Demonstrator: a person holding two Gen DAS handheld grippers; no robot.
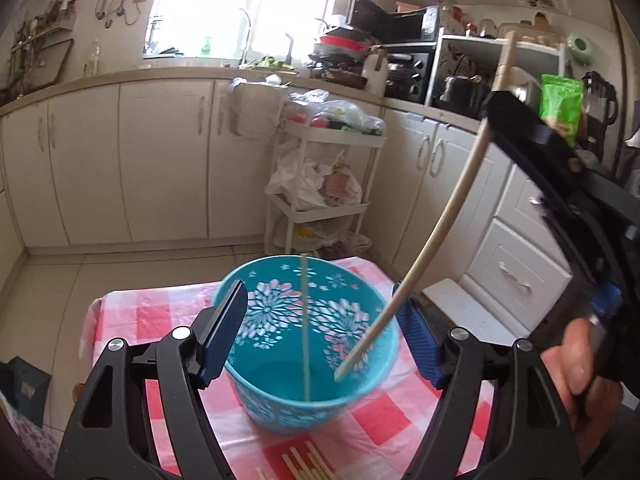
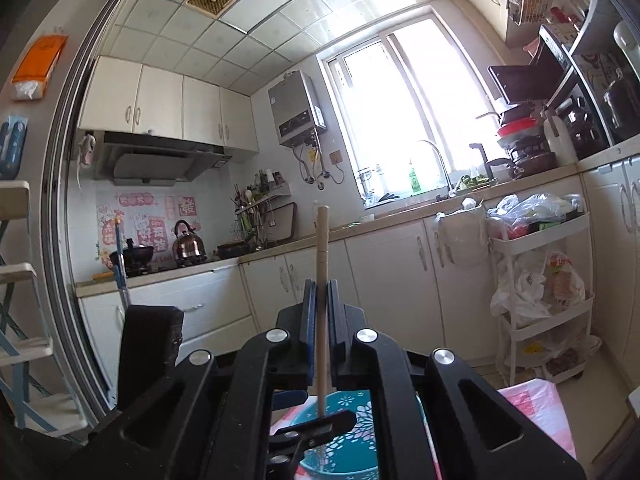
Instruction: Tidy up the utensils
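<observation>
a pink checked desk [image 1: 372,420] is carrying a teal flower-cut bucket [image 1: 280,412] holding one upright chopstick [image 1: 305,332]. the left hand-held gripper [image 1: 320,332] is gaping wide around the bucket. the right hand-held gripper [image 2: 319,312] is pinching a second chopstick [image 1: 436,228], its tip inside the bucket. spare chopsticks [image 1: 304,464] are lying just before the bucket.

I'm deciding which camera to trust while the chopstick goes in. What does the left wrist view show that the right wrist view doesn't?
Only the left wrist view shows the chopstick's tip inside the blue bucket, a second chopstick standing in it, loose chopsticks on the checkered tablecloth, and the open left hand-held gripper straddling the bucket.

Only the right wrist view shows the right hand-held gripper clamped on the shaft.

Both show the held chopstick and the bucket.
</observation>
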